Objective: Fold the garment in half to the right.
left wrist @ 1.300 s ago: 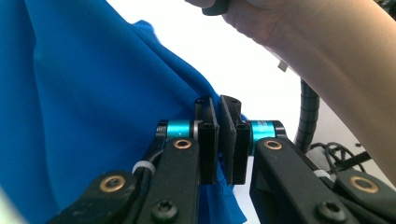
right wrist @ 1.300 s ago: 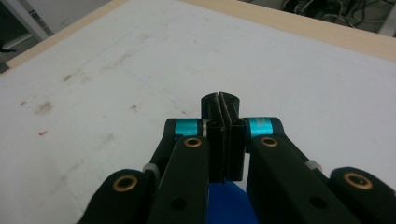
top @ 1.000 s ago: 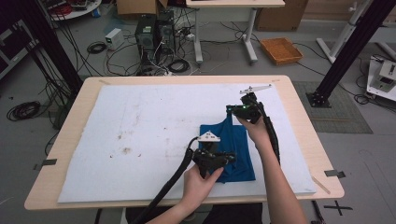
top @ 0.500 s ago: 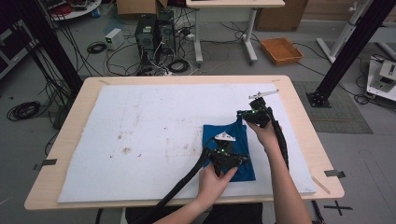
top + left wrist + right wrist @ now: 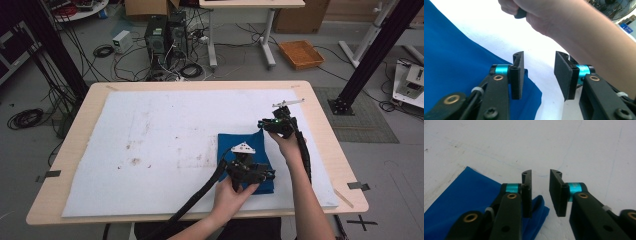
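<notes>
Blue cloth (image 5: 245, 160) lies folded on the white mat (image 5: 150, 145), right of centre and toward the near edge of the surface (image 5: 80, 105). It reads as a tidy rectangle, long axis running near to far.

Left tool (image 5: 250, 172) sits over the cloth's near right part. Left gripper view: jaws apart, having just been opening, nothing between the pads; a cloth corner (image 5: 529, 95) lies under and beside the left jaw, bare mat in the gap. Right tool (image 5: 272, 125) is at the far right corner. Right gripper view: jaws apart, also just been opening, gap empty, with a slightly rumpled cloth corner (image 5: 536, 210) under the left jaw.

Judgement: both corners have been let go, so a fold has just been laid down; the step in hand is the release and clearing away.

To do it well:
- Lift both tools straight up before moving sideways, so no pad drags the top layer.
- Check that the far right corner lies flat; it looks a little bunched and may need a light press.
- For another fold, take the two corners of one short edge, pinching all layers together.

Beyond the surface: floor with cables, computer cases (image 5: 165, 35), an orange tray (image 5: 300, 52).
</notes>
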{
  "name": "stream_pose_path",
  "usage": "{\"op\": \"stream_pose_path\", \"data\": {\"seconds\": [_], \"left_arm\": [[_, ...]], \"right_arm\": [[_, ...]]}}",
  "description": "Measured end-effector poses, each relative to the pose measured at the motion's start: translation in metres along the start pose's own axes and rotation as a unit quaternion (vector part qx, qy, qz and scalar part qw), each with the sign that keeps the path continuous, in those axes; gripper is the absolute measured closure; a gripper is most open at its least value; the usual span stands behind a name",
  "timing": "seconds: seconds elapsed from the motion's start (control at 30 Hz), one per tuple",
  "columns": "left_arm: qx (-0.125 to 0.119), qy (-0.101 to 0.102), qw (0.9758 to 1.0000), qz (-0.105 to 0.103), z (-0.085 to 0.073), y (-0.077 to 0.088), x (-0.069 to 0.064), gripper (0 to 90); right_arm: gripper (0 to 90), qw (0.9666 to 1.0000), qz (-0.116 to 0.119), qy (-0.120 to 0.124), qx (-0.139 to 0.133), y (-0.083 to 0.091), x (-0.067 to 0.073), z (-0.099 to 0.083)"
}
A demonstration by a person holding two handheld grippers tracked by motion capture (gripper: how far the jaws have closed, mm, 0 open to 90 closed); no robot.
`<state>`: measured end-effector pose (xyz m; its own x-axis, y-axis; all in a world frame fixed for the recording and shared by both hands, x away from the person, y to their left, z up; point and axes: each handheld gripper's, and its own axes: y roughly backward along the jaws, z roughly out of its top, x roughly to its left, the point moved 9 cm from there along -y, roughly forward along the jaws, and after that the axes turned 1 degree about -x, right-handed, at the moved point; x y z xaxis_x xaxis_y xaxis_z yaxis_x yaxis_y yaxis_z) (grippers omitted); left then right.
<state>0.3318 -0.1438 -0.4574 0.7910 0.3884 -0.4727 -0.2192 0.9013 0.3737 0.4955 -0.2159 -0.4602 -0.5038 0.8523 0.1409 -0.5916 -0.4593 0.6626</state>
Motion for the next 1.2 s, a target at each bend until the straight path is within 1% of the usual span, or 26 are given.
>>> {"op": "stream_pose_path", "data": {"seconds": [0.07, 0.1, 0.13, 0.17, 0.2, 0.23, 0.27, 0.3, 0.33, 0.37, 0.4, 0.43, 0.47, 0.5, 0.53, 0.6, 0.67, 0.7, 0.73, 0.8, 0.87, 0.9, 1.0, 1.1, 1.17, 1.2], "left_arm": [[-0.008, -0.015, 0.9998, 0.005, 0.004, 0.014, 0.0, 57.1], [-0.017, -0.023, 0.9995, 0.012, 0.008, 0.025, 0.001, 56.5], [-0.023, -0.024, 0.9993, 0.016, 0.01, 0.032, 0.002, 56.4], [-0.034, -0.027, 0.9989, 0.019, 0.013, 0.046, 0.005, 56.4], [-0.04, -0.028, 0.9986, 0.023, 0.015, 0.054, 0.007, 55.7], [-0.049, -0.03, 0.9979, 0.03, 0.017, 0.069, 0.012, 55.2], [-0.054, -0.031, 0.9974, 0.035, 0.018, 0.077, 0.015, 55.2], [-0.061, -0.035, 0.9964, 0.047, 0.019, 0.092, 0.021, 55.2], [-0.065, -0.037, 0.9957, 0.055, 0.019, 0.101, 0.025, 55.2], [-0.069, -0.04, 0.9946, 0.067, 0.018, 0.116, 0.031, 55.3], [-0.07, -0.04, 0.994, 0.074, 0.017, 0.125, 0.036, 55.2], [-0.075, -0.04, 0.9927, 0.085, 0.015, 0.139, 0.043, 55.0], [-0.077, -0.038, 0.9921, 0.091, 0.013, 0.147, 0.047, 55.1], [-0.078, -0.032, 0.9913, 0.101, 0.009, 0.159, 0.054, 55.0], [-0.079, -0.03, 0.9907, 0.106, 0.006, 0.166, 0.058, 55.0], [-0.082, -0.018, 0.9894, 0.119, -0.004, 0.183, 0.07, 55.0], [-0.082, -0.006, 0.9887, 0.125, -0.011, 0.192, 0.077, 55.0], [-0.082, -0.001, 0.9878, 0.133, -0.015, 0.197, 0.081, 55.0], [-0.081, 0.0, 0.9875, 0.135, -0.017, 0.199, 0.083, 55.1], [-0.083, 0.005, 0.987, 0.137, -0.02, 0.203, 0.085, 55.0], [-0.081, 0.002, 0.9873, 0.136, -0.02, 0.204, 0.085, 55.1], [-0.083, 0.001, 0.9873, 0.136, -0.02, 0.205, 0.084, 55.0], [-0.081, -0.004, 0.9874, 0.136, -0.02, 0.205, 0.083, 55.1], [-0.083, -0.008, 0.9869, 0.138, -0.02, 0.206, 0.082, 55.2], [-0.085, -0.007, 0.9868, 0.138, -0.019, 0.207, 0.083, 55.2], [-0.085, -0.008, 0.9868, 0.137, -0.019, 0.208, 0.083, 55.2]], "right_arm": [[66.0, 0.9999, -0.006, -0.008, -0.003, 0.006, -0.002, -0.001], [66.0, 0.9999, -0.005, -0.012, -0.004, 0.009, -0.001, -0.001], [66.0, 0.9997, -0.003, -0.015, -0.017, 0.015, 0.001, -0.002], [65.4, 0.9995, -0.002, -0.015, -0.026, 0.019, 0.003, -0.003], [63.6, 0.9993, 0.001, -0.02, -0.031, 0.026, 0.007, -0.007], [62.6, 0.9991, 0.003, -0.021, -0.036, 0.031, 0.009, -0.01], [62.5, 0.9988, 0.005, -0.02, -0.045, 0.039, 0.015, -0.017], [62.6, 0.9987, 0.007, -0.018, -0.047, 0.044, 0.018, -0.023], [62.5, 0.9985, 0.011, -0.01, -0.052, 0.053, 0.026, -0.033], [62.5, 0.9983, 0.012, -0.009, -0.055, 0.058, 0.03, -0.041], [62.9, 0.9982, 0.022, -0.007, -0.056, 0.067, 0.038, -0.054], [63.3, 0.9981, 0.024, -0.005, -0.057, 0.072, 0.042, -0.063], [64.6, 0.9981, 0.03, -0.002, -0.053, 0.079, 0.05, -0.077], [65.7, 0.9982, 0.037, 0.0, -0.047, 0.083, 0.054, -0.087], [66.7, 0.9982, 0.045, -0.004, -0.04, 0.088, 0.06, -0.102], [68.3, 0.9981, 0.056, -0.008, -0.025, 0.093, 0.067, -0.123], [68.6, 0.9976, 0.066, -0.016, -0.015, 0.095, 0.072, -0.136], [68.6, 0.9974, 0.068, -0.019, -0.01, 0.095, 0.074, -0.14], [68.6, 0.998, 0.06, -0.019, -0.008, 0.095, 0.074, -0.143], [70.2, 0.9981, 0.057, -0.021, 0.002, 0.096, 0.076, -0.148], [70.4, 0.9985, 0.05, -0.024, 0.005, 0.096, 0.076, -0.151], [70.5, 0.9983, 0.051, -0.027, 0.005, 0.097, 0.076, -0.152], [71.3, 0.9986, 0.04, -0.036, -0.004, 0.102, 0.076, -0.157], [71.2, 0.9983, 0.041, -0.041, -0.007, 0.103, 0.077, -0.16], [71.4, 0.9982, 0.041, -0.043, -0.007, 0.1, 0.078, -0.161], [78.1, 0.9981, 0.044, -0.042, -0.005, 0.098, 0.079, -0.162]]}}
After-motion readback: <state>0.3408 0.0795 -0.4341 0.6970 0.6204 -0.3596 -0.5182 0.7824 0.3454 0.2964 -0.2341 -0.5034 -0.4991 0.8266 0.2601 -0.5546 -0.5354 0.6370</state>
